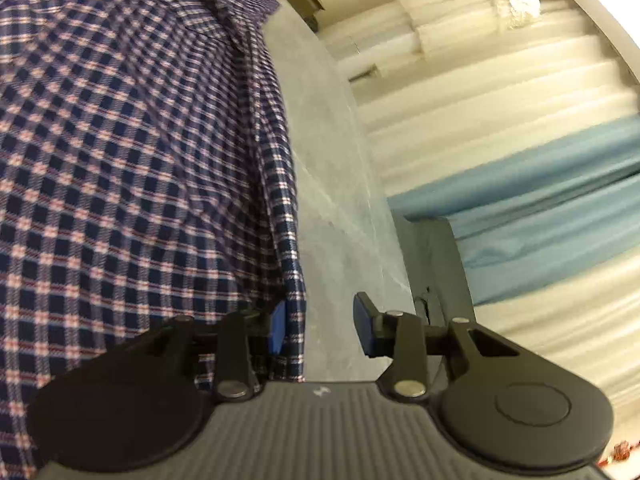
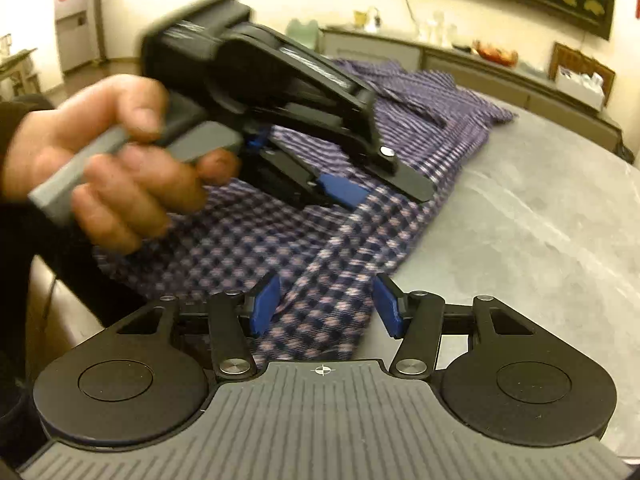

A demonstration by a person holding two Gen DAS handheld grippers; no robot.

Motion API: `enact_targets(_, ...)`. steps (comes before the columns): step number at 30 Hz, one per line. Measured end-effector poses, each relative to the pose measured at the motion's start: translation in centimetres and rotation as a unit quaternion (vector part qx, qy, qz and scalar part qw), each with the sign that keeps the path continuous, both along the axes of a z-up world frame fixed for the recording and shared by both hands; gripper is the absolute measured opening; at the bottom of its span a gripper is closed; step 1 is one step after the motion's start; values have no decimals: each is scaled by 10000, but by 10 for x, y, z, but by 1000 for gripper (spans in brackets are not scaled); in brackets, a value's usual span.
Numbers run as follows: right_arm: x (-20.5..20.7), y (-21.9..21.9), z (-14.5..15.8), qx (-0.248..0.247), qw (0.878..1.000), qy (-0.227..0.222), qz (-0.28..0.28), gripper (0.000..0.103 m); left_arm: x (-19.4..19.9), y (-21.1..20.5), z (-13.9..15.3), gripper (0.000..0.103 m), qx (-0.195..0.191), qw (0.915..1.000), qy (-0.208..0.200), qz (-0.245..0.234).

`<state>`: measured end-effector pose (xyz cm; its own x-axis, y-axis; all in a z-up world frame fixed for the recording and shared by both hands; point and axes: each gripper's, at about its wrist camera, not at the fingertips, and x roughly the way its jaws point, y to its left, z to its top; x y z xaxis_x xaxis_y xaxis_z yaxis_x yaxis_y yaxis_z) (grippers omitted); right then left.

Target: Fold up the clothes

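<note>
- Left wrist view looks along its fingers (image 1: 278, 326), low and close over the shirt (image 1: 132, 152) at the desk (image 1: 340, 200) edge.
- Right wrist view faces across the same shirt (image 2: 320, 312) and desk (image 2: 540, 232), taking in the left gripper (image 2: 344, 192).

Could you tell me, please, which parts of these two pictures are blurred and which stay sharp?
Left wrist view: the white and blue curtains smear, while the blue-and-white checked shirt stays crisp. Right wrist view: the hand and left tongs are motion-blurred; the right tongs are sharp. Both bend straight lines.

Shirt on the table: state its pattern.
Shirt: navy, white and red check, clearest in left wrist view.
</note>
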<state>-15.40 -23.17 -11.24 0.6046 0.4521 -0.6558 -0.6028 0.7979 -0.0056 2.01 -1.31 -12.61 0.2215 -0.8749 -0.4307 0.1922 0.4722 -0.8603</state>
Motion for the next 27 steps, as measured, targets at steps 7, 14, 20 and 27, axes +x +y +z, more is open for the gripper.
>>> enact_targets(7, -41, 17, -8, -52, 9991, 32, 426, 56, -34, 18, -3, 34, 18, 9996, 131, -260)
enact_targets(14, -52, 15, -6, 629, 9941, 553, 690, 57, -76, 32, 5, 34, 568, 9967, -219, -538)
enact_targets(20, -36, -20, 6, 1677, 9841, 488, -314, 58, -81, 76, 62, 34, 638, 9922, -1042, -240)
enact_targets(27, -24, -1, 8, 1020, 9877, 1106, -415, 57, -19, 179, 138, 62, 1172, 9704, -1631, 1343)
